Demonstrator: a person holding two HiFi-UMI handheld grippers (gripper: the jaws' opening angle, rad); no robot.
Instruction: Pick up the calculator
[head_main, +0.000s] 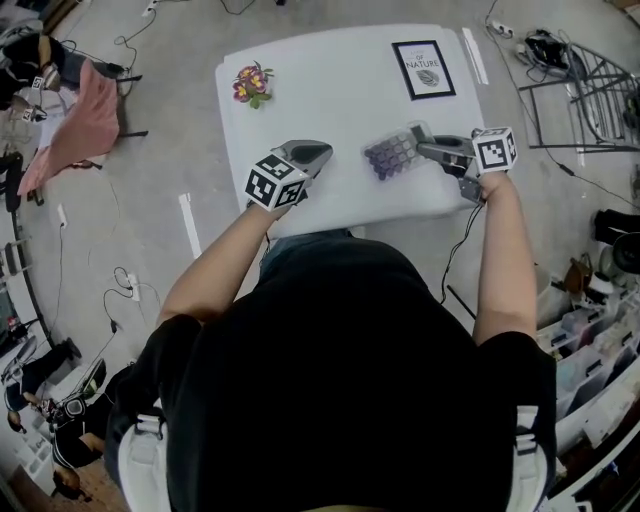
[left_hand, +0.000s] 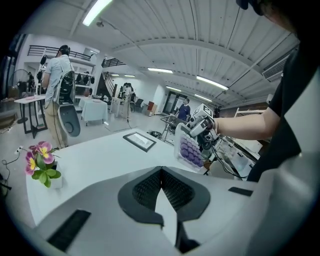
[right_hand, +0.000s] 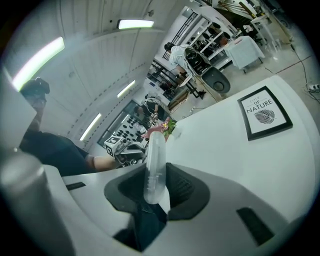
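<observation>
R jaws: R gripper (right_hand: 155, 192) part-closed, pads clamped on calculator (right_hand: 154, 165), seen edge-on betw. them as a thin pale slab sticking up out of the grip
L jaws: L gripper (left_hand: 161, 172) tips pressed together, nothing betw. them
Calculator: in R gripper (head_main: 425, 150), held by its right end; purple keys, clear/pale body (head_main: 392, 155); approx 4 o'clock from table middle in head view; from L gripper view it's tilted w/ keys facing that gripper (left_hand: 190, 149), looks clear of the tabletop
L gripper spot: approx 7 o'clock from table middle, near front edge (head_main: 318, 152), pointing twd calculator but apart from it; also visible in R gripper view, marker cube showing (right_hand: 125, 150)
Table: white, rounded corners (head_main: 330, 90)
Framed print: flat on table at approx 2 o'clock (head_main: 424, 69), black frame, reads "NATURE" w/ leaf (right_hand: 264, 113); well apart from calculator (left_hand: 140, 140)
Flower pot: sm. pink/yellow flowers at approx 10 o'clock, near far-left corner (head_main: 252, 83); upright (left_hand: 42, 164)
Bkgd: another person standing by a small table, back to us (left_hand: 57, 90)
</observation>
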